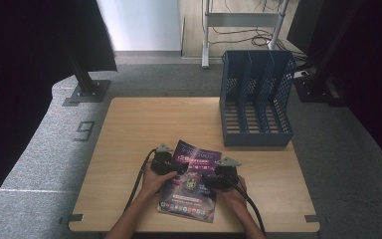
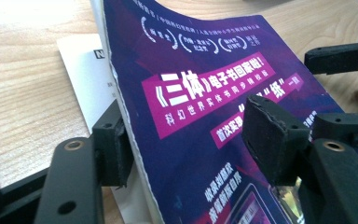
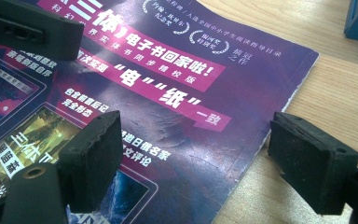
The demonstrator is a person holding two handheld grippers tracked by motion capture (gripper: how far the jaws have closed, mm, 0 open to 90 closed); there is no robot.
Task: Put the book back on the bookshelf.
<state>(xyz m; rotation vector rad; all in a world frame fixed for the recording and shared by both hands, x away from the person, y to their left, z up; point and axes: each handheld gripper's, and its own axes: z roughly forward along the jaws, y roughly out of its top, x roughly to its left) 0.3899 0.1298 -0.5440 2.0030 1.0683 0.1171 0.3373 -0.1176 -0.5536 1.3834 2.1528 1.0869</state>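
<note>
Blue file rack [image 1: 256,97], upper right, holds nothing visible. Purple magazine [image 1: 191,181], lower centre, lies between open left gripper [image 1: 180,168] and open right gripper [image 1: 205,180].

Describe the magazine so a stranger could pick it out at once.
On the wooden table, near its front edge and closer to the person than the blue file rack, lies the magazine between both claws. Its glossy purple cover with magenta banners and white Chinese lettering sets it apart.
</note>
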